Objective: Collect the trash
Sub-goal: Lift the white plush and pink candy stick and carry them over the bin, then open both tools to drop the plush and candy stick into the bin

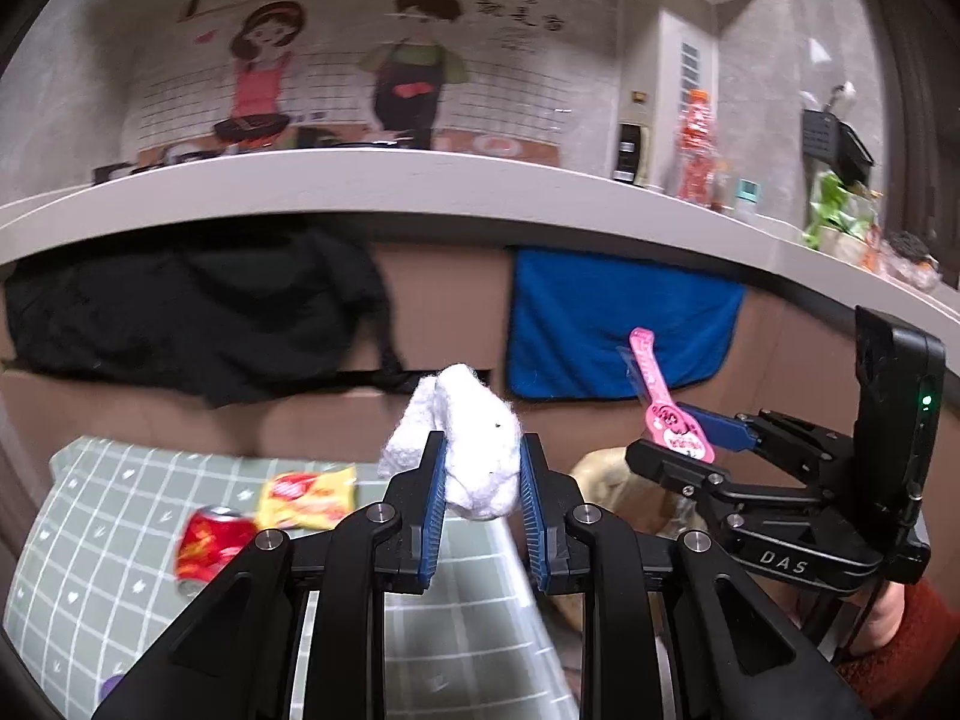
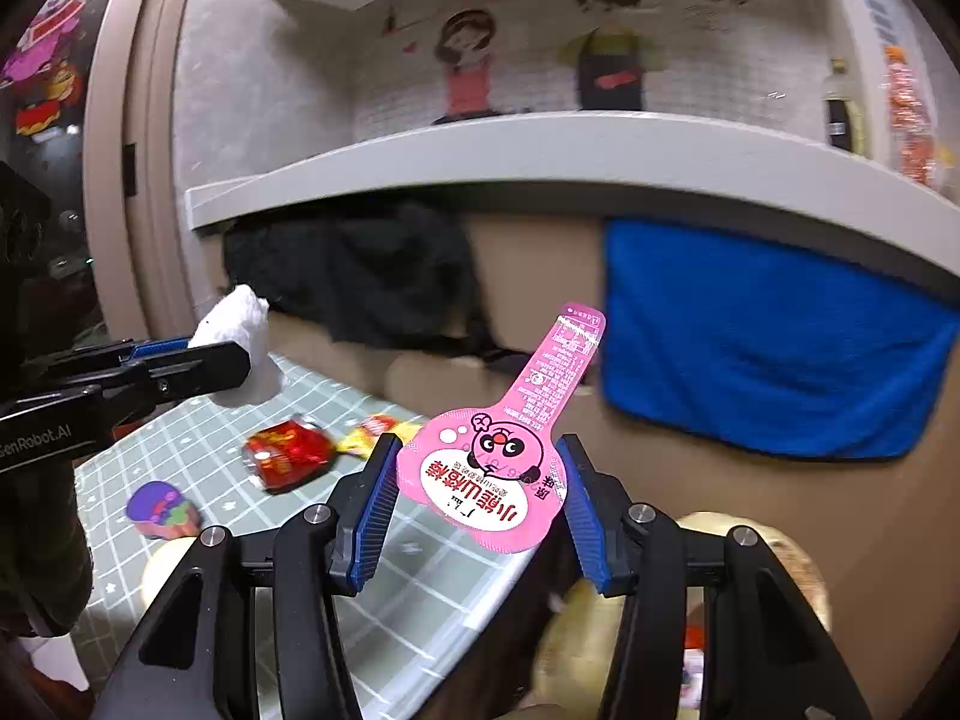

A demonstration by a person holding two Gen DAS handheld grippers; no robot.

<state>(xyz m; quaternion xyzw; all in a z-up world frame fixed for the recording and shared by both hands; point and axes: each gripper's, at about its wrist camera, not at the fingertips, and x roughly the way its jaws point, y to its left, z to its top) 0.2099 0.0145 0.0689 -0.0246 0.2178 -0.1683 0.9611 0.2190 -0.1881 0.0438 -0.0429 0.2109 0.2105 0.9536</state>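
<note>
My left gripper is shut on a crumpled white tissue, held in the air past the table's right edge. The same tissue shows at the left of the right wrist view. My right gripper is shut on a pink lollipop wrapper with a cartoon face. That wrapper appears at the right of the left wrist view, level with the tissue. A crushed red can and a yellow snack packet lie on the green checked tablecloth.
A purple wrapper lies near the cloth's front. A beige bin rim sits low beyond the table's right edge. Behind are a brown wall with a blue towel, black clothing and a white counter.
</note>
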